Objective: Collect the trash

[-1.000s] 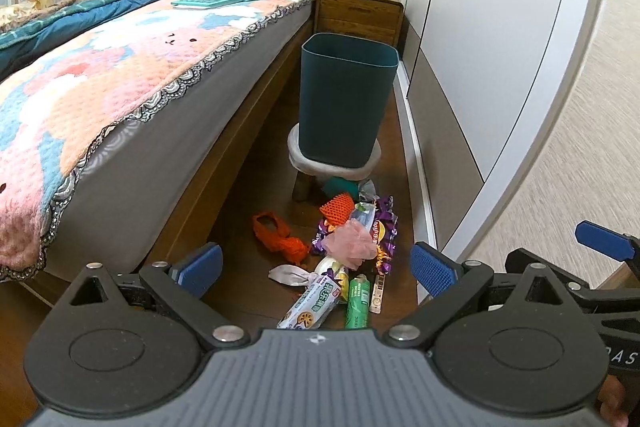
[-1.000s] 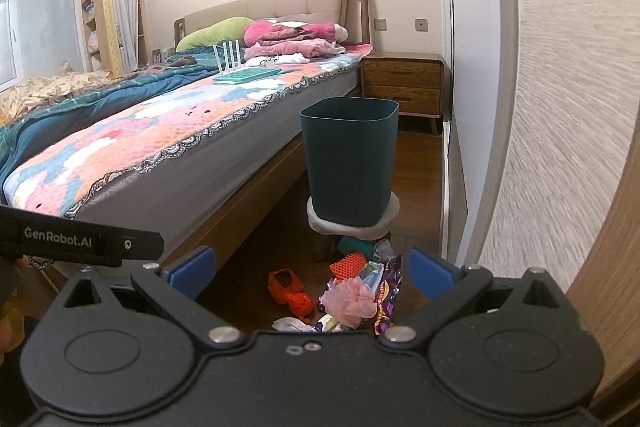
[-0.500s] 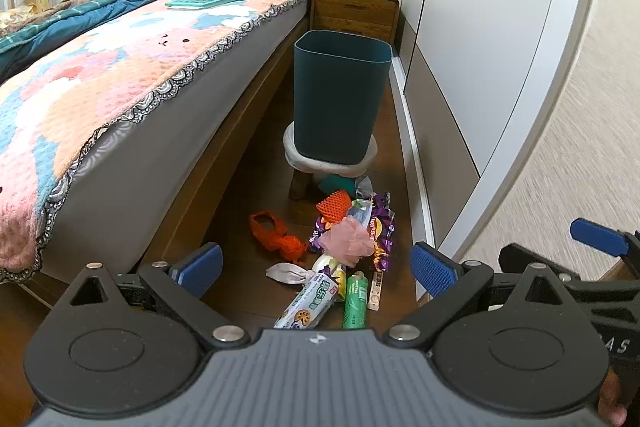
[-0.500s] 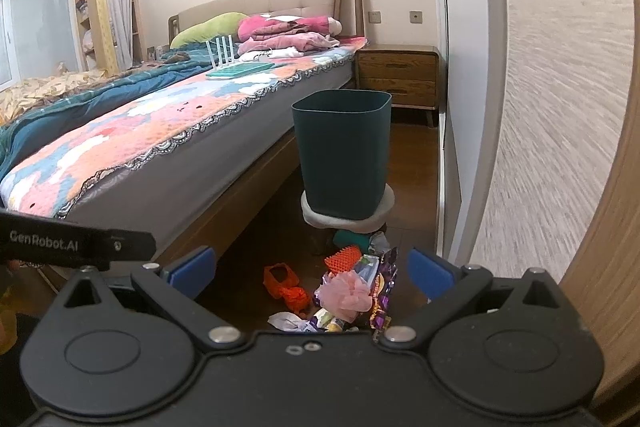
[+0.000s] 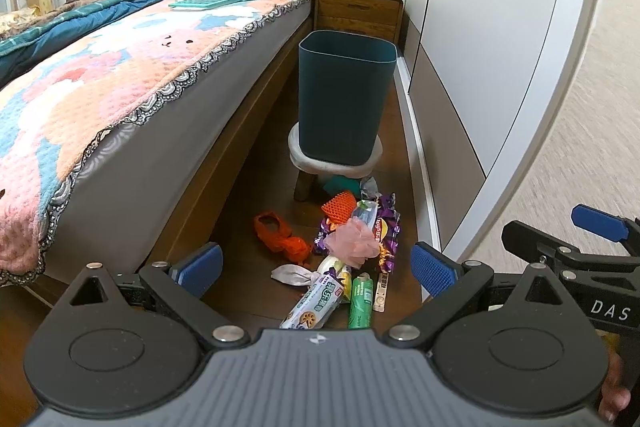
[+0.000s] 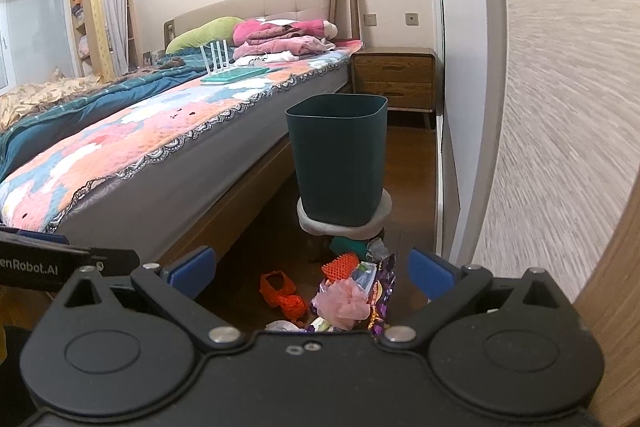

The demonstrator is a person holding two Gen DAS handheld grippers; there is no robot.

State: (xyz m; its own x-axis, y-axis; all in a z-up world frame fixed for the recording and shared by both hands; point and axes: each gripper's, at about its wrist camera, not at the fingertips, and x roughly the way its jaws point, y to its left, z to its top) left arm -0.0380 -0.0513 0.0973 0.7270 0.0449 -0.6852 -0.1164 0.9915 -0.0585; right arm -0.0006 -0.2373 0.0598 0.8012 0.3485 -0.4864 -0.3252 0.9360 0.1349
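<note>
A dark teal bin stands on a low grey stool between the bed and the wardrobe; it also shows in the right wrist view. Trash lies on the wood floor in front of it: an orange net, a pink mesh puff, purple wrappers, a biscuit packet, a green tube. My left gripper is open and empty, above the near end of the pile. My right gripper is open and empty, further back; it shows at the right of the left wrist view.
The bed with a patterned blanket runs along the left, its wooden frame close to the trash. White wardrobe doors line the right. A wooden nightstand stands behind the bin. The aisle between them is narrow.
Both grippers have moved forward toward the bin and the trash pile, which look larger now. Both stay open and empty.
</note>
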